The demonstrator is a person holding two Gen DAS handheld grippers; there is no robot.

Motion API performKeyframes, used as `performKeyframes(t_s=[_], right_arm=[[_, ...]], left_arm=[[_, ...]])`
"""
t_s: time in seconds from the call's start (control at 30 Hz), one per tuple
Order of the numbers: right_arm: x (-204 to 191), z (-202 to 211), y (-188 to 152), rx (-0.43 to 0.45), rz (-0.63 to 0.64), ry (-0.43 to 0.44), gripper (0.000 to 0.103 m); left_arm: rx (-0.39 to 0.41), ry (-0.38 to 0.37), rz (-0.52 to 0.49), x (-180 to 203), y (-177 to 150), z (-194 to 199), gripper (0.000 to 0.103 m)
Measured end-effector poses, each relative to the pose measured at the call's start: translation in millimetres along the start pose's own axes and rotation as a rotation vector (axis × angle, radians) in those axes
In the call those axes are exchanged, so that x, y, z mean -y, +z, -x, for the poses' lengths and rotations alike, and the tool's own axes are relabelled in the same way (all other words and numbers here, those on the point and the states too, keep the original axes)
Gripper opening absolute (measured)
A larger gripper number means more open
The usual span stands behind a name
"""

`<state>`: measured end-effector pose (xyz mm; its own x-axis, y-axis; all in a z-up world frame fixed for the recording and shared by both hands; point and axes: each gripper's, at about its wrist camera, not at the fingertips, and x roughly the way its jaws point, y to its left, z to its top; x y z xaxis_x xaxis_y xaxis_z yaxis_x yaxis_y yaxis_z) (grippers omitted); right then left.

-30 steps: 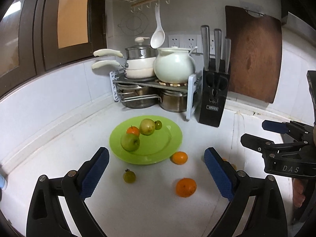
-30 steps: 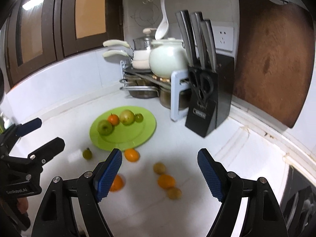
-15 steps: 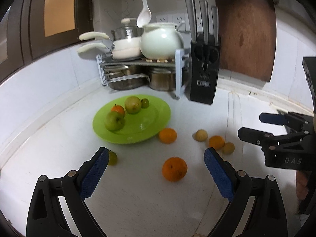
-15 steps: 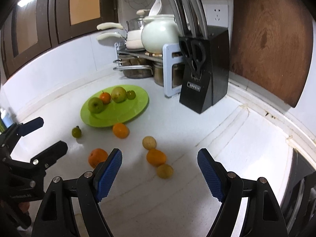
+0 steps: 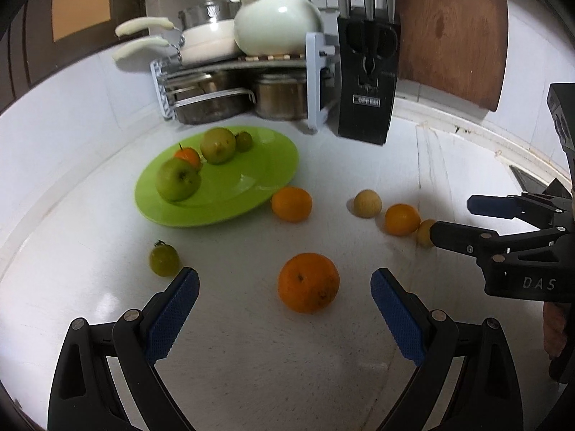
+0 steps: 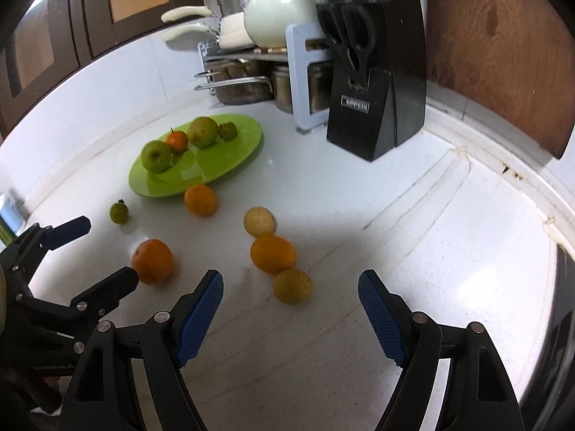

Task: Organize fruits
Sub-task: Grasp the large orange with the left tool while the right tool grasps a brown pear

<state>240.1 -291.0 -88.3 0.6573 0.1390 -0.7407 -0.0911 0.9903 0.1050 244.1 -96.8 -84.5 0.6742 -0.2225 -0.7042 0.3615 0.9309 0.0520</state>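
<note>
Room: a kitchen corner with white tiled walls, dark cabinet doors at 10 o'clock and a wooden cutting board (image 6: 503,46) leaning at 2 o'clock.
Desk: a white desk (image 5: 251,359) carries everything.
Back row: a pot rack (image 5: 244,82) with a white pot (image 5: 278,21) on top at 12 o'clock, and a black knife block (image 5: 368,82) just beside it to the right.
Plate: a green plate (image 5: 251,176) sits at 11 o'clock in the left wrist view, holding a green apple (image 5: 178,179), a small orange fruit (image 5: 187,155), a yellow-green fruit (image 5: 217,144) and a small green fruit (image 5: 244,140).
Loose fruit: a small orange (image 5: 291,203) touches or nearly touches the plate's near rim; a green tomato (image 5: 164,258) lies at 9 o'clock of the large orange (image 5: 308,282); a row of three, pale round fruit (image 6: 259,221), middle orange (image 6: 273,253) and yellow fruit (image 6: 293,286), lies close together.
Left tool: the left tool (image 5: 284,309) stands wide and empty, the large orange just ahead between its blue pads (image 5: 172,318).
Right tool: the right tool (image 6: 291,312) stands wide and empty, the yellow fruit just ahead of its gap at 12 o'clock.
</note>
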Motion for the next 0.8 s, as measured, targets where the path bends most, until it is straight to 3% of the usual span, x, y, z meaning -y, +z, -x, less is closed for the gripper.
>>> performKeyframes(t_s=[0.23, 0.8], right_arm=[[1.7, -16.3, -2.4, -0.039, -0.004, 0.027, 0.062], [4.6, -32.1, -3.9, -0.071, -0.018, 0.058, 0.041]], left_arm=[[-0.034, -0.015, -0.002, 1.3, -1.8, -14.8, 0.090], [-0.083, -0.104, 0.010, 8.1, 4.0, -30.1, 0.053]])
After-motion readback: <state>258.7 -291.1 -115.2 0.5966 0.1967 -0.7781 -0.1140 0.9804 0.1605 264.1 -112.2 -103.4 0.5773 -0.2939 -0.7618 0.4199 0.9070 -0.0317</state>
